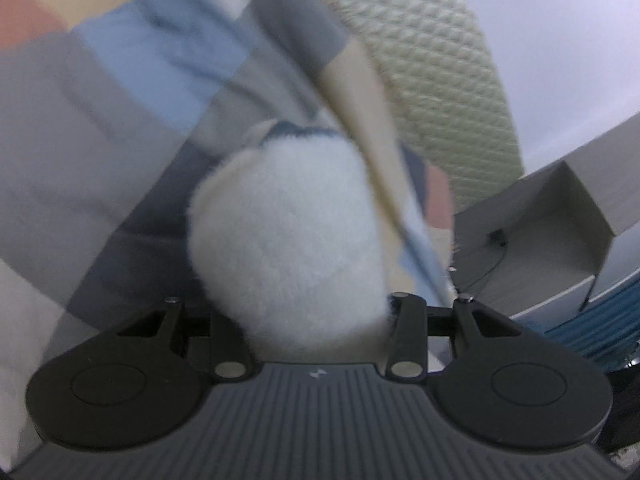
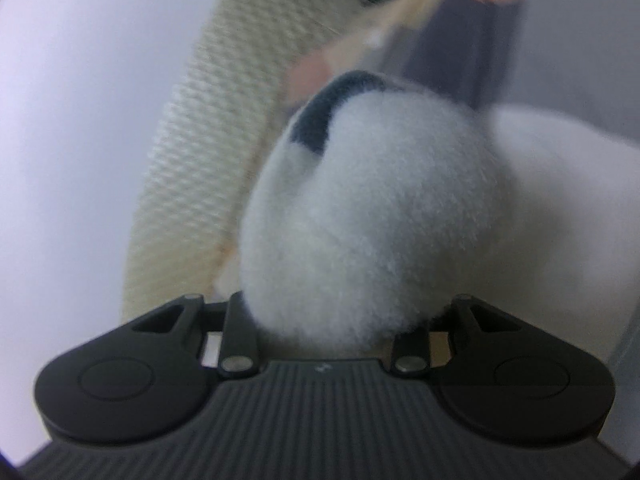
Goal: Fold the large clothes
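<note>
The left gripper was pinching a bunched wad of fluffy white fleece, part of a large plush blanket patterned in blocks of grey, light blue, cream, white and pink. The wad bulged up between its two black fingers and hid the fingertips. From there the blanket stretched away across the upper left of the left wrist view, and a folded edge ran diagonally toward the top.

The right gripper likewise was clamped on a fluffy white bunch of the same blanket, with a dark grey stripe at the bunch's top; the fingertips were buried in the pile.

A cream, waffle-textured pad lay beyond the blanket in both views, on a pale surface. An open grey cardboard box stood at the right of the left wrist view.
</note>
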`<act>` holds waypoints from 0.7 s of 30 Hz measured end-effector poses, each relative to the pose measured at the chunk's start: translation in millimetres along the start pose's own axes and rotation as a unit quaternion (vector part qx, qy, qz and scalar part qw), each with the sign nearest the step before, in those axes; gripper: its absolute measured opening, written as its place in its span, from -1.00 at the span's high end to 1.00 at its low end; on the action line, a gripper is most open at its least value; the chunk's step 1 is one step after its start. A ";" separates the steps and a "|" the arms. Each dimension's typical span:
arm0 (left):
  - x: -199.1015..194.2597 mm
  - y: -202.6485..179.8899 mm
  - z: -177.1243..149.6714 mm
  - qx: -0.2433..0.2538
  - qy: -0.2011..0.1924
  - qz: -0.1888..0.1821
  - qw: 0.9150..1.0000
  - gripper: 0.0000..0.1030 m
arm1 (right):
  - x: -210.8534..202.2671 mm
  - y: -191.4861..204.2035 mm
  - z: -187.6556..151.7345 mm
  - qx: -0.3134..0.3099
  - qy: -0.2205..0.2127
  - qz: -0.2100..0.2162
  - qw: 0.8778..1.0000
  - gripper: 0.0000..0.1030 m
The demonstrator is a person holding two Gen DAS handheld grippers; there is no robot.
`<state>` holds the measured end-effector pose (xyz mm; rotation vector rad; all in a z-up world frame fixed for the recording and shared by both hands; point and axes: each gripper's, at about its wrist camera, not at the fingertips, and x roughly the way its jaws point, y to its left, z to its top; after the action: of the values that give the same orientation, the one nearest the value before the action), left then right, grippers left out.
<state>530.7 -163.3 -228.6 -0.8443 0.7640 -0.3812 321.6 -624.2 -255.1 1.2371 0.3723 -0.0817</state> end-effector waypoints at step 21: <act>-44.2 22.2 -33.4 0.050 0.041 0.033 0.997 -0.39 | -21.5 -41.2 -48.2 0.055 -0.030 -0.026 0.998 -0.17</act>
<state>476.4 -141.5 -240.3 -0.7116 0.8406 -0.3936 279.5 -596.0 -298.8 1.3306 0.3510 -0.1850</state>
